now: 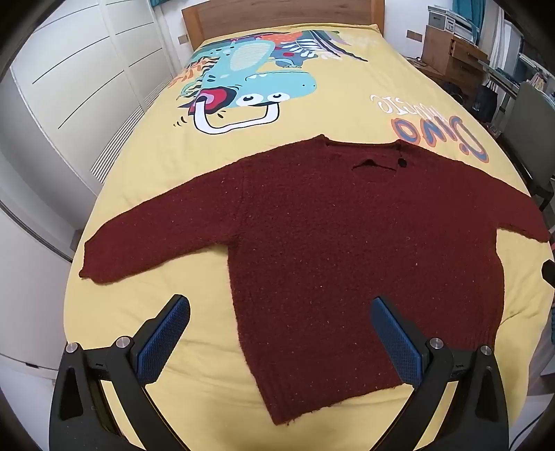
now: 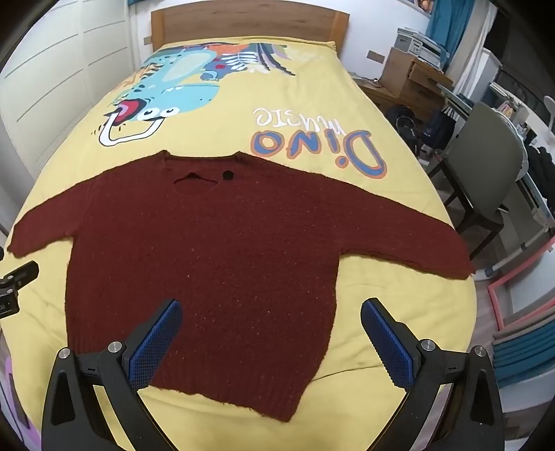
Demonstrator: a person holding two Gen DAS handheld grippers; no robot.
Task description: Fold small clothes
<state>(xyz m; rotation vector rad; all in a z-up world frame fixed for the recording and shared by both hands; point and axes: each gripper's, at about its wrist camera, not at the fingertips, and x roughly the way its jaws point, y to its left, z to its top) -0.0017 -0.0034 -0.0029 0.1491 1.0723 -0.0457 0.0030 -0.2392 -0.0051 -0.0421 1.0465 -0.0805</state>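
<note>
A small dark red knitted sweater lies flat on the yellow bed cover, both sleeves spread out to the sides, neck away from me, hem nearest. It also shows in the right wrist view. My left gripper is open and empty, held above the sweater's lower left hem. My right gripper is open and empty, held above the lower right part of the sweater. The left gripper's body shows at the left edge of the right wrist view.
The bed has a yellow dinosaur-print cover and a wooden headboard. White wardrobe doors stand on the left. A chair, wooden drawers and bags stand on the right of the bed.
</note>
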